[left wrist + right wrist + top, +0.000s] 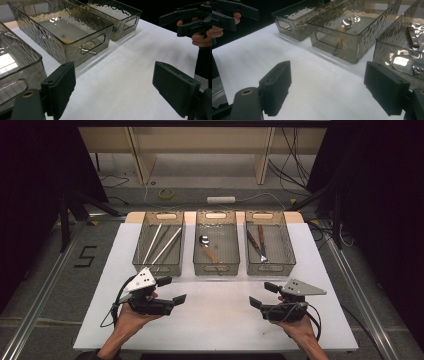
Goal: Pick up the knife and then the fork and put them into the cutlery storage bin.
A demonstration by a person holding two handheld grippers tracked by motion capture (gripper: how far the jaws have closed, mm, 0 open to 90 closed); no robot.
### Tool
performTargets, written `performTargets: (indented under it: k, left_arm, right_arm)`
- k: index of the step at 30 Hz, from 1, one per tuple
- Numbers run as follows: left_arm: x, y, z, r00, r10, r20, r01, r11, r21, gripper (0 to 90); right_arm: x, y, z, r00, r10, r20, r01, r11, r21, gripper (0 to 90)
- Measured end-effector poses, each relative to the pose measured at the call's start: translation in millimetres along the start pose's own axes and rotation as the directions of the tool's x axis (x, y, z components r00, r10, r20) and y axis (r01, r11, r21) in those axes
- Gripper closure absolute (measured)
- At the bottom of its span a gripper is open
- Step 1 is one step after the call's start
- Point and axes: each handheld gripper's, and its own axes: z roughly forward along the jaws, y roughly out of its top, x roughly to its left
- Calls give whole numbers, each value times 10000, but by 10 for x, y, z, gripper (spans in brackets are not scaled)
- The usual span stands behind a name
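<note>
We hold the left tongs (171,289) and the right tongs (263,295) low over the near part of the white tabletop (220,315), both released, jaws spread wide with nothing between them. Beyond them three clear bins stand in a row. The left bin (145,265) holds pale chopsticks (165,246), the middle bin (215,267) a spoon (208,247) with a wooden handle, and the right bin (287,262) knives (258,243). The left bin lies nearest the left tongs.
</note>
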Motion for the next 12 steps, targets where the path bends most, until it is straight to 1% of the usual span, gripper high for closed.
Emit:
performTargets:
  k: [12]
  left_arm:
    - [0,-1,3,10000,-20,17,20,10000,26,183]
  right_arm:
    - [-7,6,-5,10000,-78,57,78,10000,-14,232]
